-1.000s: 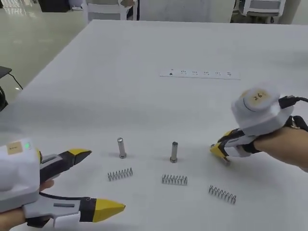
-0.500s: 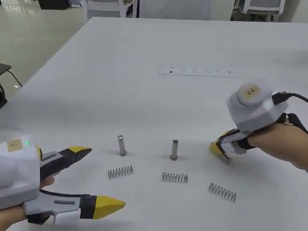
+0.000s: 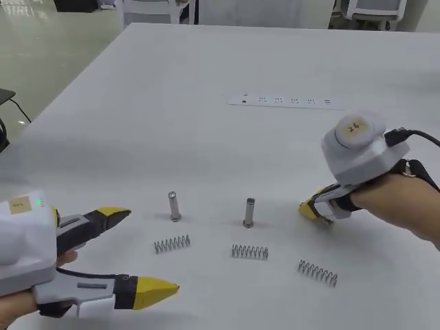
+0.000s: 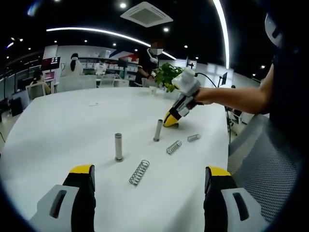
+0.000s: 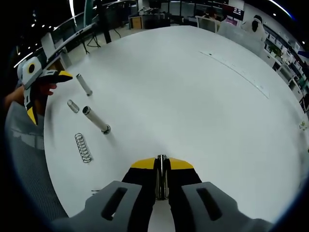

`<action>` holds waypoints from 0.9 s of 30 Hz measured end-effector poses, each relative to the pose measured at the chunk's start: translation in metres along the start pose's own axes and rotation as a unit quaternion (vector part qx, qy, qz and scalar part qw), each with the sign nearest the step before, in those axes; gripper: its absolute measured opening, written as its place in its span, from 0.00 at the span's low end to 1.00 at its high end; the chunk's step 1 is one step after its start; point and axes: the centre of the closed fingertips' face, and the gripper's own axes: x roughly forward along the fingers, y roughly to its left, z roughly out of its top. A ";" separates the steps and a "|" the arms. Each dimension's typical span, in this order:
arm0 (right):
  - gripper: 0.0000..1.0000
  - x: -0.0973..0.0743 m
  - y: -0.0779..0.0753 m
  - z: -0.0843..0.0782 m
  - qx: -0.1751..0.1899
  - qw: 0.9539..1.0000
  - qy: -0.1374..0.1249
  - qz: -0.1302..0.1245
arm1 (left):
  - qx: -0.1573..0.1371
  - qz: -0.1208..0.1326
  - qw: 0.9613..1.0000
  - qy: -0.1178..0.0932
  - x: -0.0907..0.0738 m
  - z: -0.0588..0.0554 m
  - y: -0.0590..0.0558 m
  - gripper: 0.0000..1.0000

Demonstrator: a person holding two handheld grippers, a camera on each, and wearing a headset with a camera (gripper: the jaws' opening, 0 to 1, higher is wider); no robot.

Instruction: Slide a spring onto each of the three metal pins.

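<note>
Head view: busy at a flat white table (image 3: 206, 137).
The left yellow-tipped gripper (image 3: 152, 251) is wide apart and empty; the right yellow-tipped gripper (image 3: 311, 210) squeezes a thin silver metal pin (image 5: 161, 178).

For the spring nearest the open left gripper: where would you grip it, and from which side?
Probably near one end of the spring, with the left gripper closing across its coils from above. It lies flat on the table, so its top is free, and an end grip leaves the other end open for the upright pin behind it.
</note>
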 end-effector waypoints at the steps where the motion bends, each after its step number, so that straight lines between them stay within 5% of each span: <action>1: 0.06 -0.002 0.001 0.000 0.001 1.000 -0.002 0.000 | 0.000 0.000 1.000 0.000 0.000 0.000 0.000 0.92; 27: 0.06 -0.032 0.007 0.010 0.000 0.999 -0.037 -0.005 | 0.007 0.002 1.000 -0.005 -0.005 0.005 -0.002 0.91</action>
